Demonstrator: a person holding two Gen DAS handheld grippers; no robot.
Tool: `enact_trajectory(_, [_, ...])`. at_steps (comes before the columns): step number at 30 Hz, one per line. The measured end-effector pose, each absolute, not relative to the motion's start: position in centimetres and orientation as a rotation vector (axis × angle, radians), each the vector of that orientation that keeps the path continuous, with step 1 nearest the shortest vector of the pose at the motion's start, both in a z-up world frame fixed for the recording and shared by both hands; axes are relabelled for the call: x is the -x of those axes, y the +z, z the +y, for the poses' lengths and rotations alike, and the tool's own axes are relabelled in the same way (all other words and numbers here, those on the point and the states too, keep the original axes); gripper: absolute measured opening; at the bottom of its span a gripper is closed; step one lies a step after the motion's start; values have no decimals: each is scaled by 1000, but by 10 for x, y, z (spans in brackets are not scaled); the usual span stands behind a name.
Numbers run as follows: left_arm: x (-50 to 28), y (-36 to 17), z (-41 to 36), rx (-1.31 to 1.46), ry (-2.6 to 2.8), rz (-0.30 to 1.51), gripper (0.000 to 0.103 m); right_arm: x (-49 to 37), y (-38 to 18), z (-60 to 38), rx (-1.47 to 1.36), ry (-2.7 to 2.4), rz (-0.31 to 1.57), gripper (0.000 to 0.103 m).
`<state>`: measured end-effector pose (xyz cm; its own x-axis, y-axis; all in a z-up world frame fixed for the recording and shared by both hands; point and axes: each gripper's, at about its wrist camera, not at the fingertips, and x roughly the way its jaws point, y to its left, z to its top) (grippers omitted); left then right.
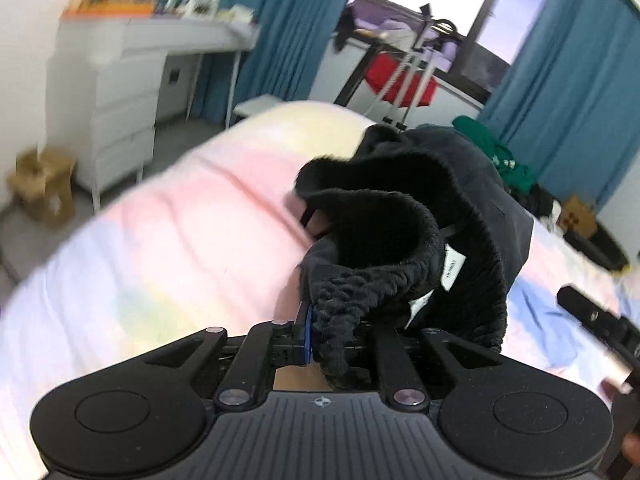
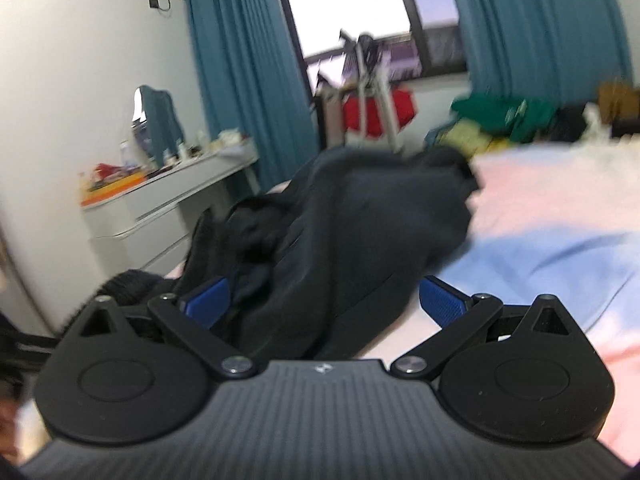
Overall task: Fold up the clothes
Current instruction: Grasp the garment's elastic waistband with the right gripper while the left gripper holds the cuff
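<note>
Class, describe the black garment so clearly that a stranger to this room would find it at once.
Start at the bed with the pastel pink and blue cover. The black garment lies heaped on it, its ribbed waistband pinched in the left gripper, while the right gripper is open around its other end. Unlike the green clothes piled beyond, it is black with a white label inside.

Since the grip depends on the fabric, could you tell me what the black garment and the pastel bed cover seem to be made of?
Black garment: soft matte knit, probably cotton or fleece; its ribbed elastic band bunches in the shut left gripper. Pastel bed cover: smooth woven cloth, likely cotton, lying in soft creases. Blur leaves both uncertain.
</note>
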<state>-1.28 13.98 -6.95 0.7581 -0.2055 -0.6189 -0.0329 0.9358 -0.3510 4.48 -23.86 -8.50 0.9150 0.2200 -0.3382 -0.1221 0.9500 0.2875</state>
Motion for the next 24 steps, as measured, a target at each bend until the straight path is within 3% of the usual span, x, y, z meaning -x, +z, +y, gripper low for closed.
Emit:
enact_trajectory(6, [28,-54,164,353,-117,722,25,-43,-96,-196,-254,284,451,103])
enact_trajectory(9, [44,-44,179,365,-138,687,35,-41,-103,-173,-231,325,484,103])
enact_trajectory(12, [31,-33,175,397,-154,692,36,-46,-116,-152,-127,257,542,103])
enact_trajectory(14, [23,-33,175,405,-149,698,37,-55,-131,-146,-85,206,631,97])
enact_trajectory(18, [5,-32,164,417,-177,696,43,-65,-145,-166,-246,202,769,80])
enact_trajectory(22, [-7,-29,152,395,-195,682,48,-55,-131,-168,-283,213,742,44])
enact_trajectory(24, [-7,-30,149,381,-195,681,51,-49,-126,-169,-303,219,726,33])
